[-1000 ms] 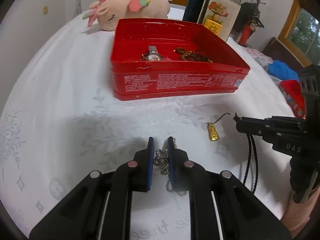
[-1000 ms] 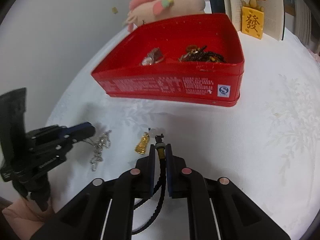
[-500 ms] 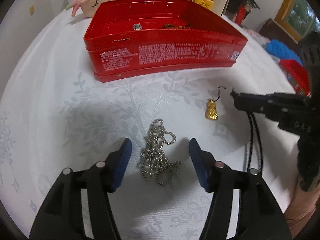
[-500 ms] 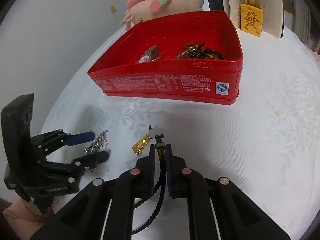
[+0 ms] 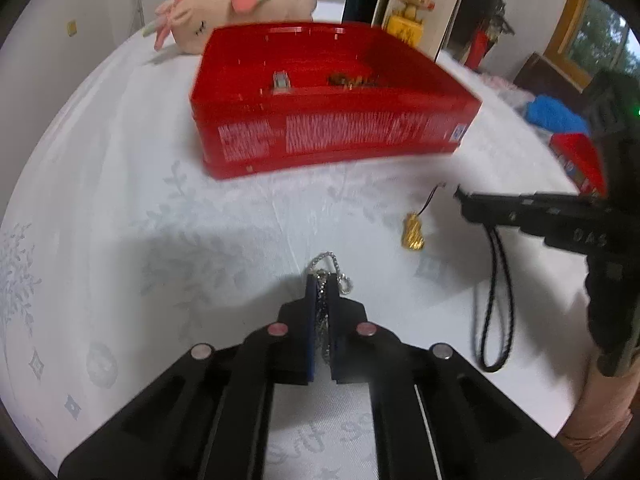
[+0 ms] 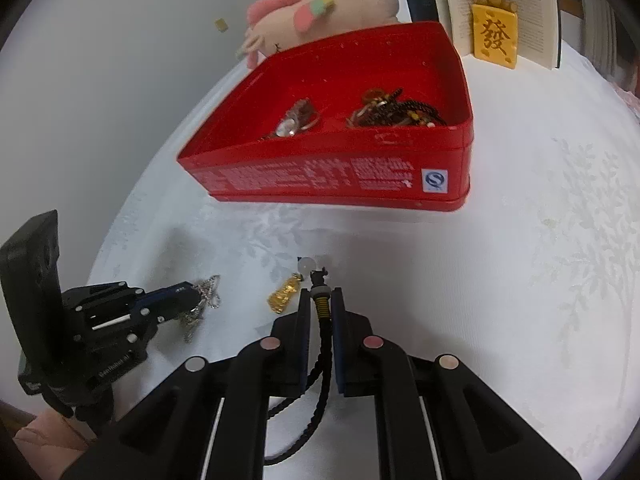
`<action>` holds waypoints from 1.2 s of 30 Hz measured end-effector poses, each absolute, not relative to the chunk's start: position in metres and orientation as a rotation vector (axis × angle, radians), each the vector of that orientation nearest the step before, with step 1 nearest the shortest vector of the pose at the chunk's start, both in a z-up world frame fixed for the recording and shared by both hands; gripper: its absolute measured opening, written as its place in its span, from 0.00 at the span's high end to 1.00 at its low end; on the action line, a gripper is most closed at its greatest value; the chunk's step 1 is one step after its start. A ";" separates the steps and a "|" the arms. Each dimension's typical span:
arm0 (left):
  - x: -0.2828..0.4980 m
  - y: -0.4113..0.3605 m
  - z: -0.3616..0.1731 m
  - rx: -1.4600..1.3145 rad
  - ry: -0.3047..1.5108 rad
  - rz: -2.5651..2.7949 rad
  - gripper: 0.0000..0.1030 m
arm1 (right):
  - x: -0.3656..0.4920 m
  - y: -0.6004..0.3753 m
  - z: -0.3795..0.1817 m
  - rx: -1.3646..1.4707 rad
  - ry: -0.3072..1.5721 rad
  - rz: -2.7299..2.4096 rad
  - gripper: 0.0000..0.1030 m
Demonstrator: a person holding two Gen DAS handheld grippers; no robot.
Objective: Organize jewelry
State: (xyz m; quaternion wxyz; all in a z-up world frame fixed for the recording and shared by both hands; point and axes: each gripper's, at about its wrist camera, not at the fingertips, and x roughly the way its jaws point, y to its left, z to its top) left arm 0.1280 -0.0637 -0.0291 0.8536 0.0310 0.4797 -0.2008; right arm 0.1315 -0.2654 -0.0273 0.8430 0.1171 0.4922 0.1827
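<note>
The left hand-held gripper (image 5: 322, 300), spread around it half a second ago, is now pinching the silver ball-chain necklace (image 5: 329, 270) on the white embroidered desk (image 5: 120, 208), in front of the open red metal tin (image 5: 332, 136); so carrying to the tin looks next. Right of the chain, the right hand-held gripper (image 6: 321, 304) is pinching the black braided cord (image 6: 322, 354) of the gold pendant (image 6: 285, 298). The tin's small print is unreadable; a yellow plaque (image 6: 495, 36) behind is showing "發".

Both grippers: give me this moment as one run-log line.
left gripper: shut on silver chain | right gripper: shut on black cord | gold charm: on tablecloth | red tin: open
</note>
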 end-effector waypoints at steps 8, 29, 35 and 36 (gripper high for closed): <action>0.132 -0.050 -0.010 0.005 0.958 -0.430 0.97 | 0.129 -0.260 -0.015 0.254 1.014 0.420 0.91; 0.150 -0.061 -0.040 0.033 1.115 -0.495 0.84 | 0.131 -0.259 -0.022 0.256 1.033 0.412 0.91; 0.146 -0.055 -0.034 -0.005 1.106 -0.527 0.70 | 0.133 -0.259 -0.023 0.255 1.036 0.412 0.91; 0.146 -0.057 -0.035 0.011 1.109 -0.516 0.70 | 0.134 -0.259 -0.024 0.257 1.036 0.412 0.91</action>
